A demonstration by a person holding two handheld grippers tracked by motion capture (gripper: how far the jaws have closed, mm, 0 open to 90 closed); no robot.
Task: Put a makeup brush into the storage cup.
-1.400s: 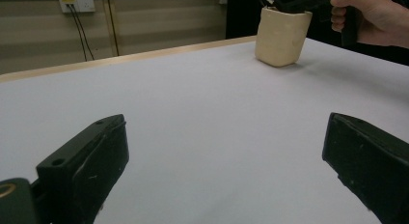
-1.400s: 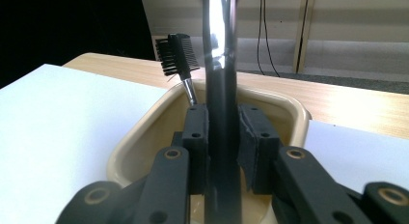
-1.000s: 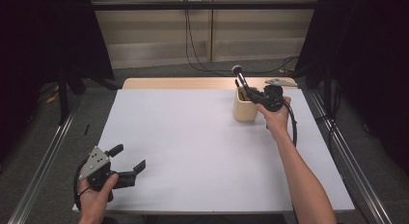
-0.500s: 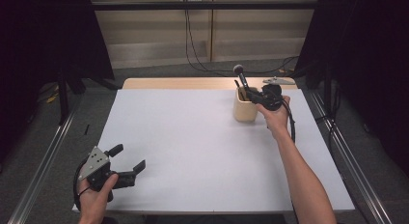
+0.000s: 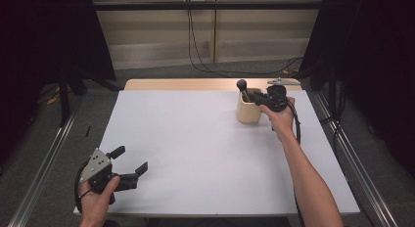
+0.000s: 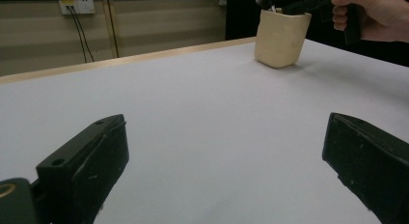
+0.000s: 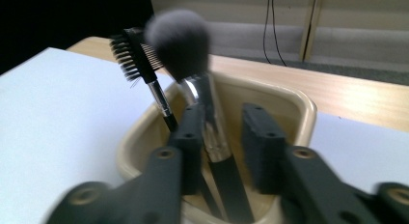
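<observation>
A beige cup (image 5: 247, 112) stands at the far right of the white tabletop (image 5: 205, 144). A fluffy dark make-up brush (image 7: 179, 38) and a small comb brush (image 7: 129, 52) stand in the cup (image 7: 289, 103). My right gripper (image 7: 224, 120) reaches into the cup's mouth. Its jaws have just been opening: the fluffy brush's handle stands between them, leaning by the left pad, with a gap to the right pad. In the high view the right gripper (image 5: 257, 96) hovers at the cup's top beside the brush (image 5: 242, 84). My left gripper (image 5: 131, 159) rests open and empty at the near left corner.
A wooden strip (image 5: 195, 84) runs along the table's far edge, with a grey metal bracket (image 5: 281, 81) on it behind the cup. Cables hang down the wall and lie on the floor beyond. The left gripper view shows the cup (image 6: 281, 38) far across bare white tabletop.
The fluffy brush's head has sunk lower toward the cup. Both hands have stayed where they were.
</observation>
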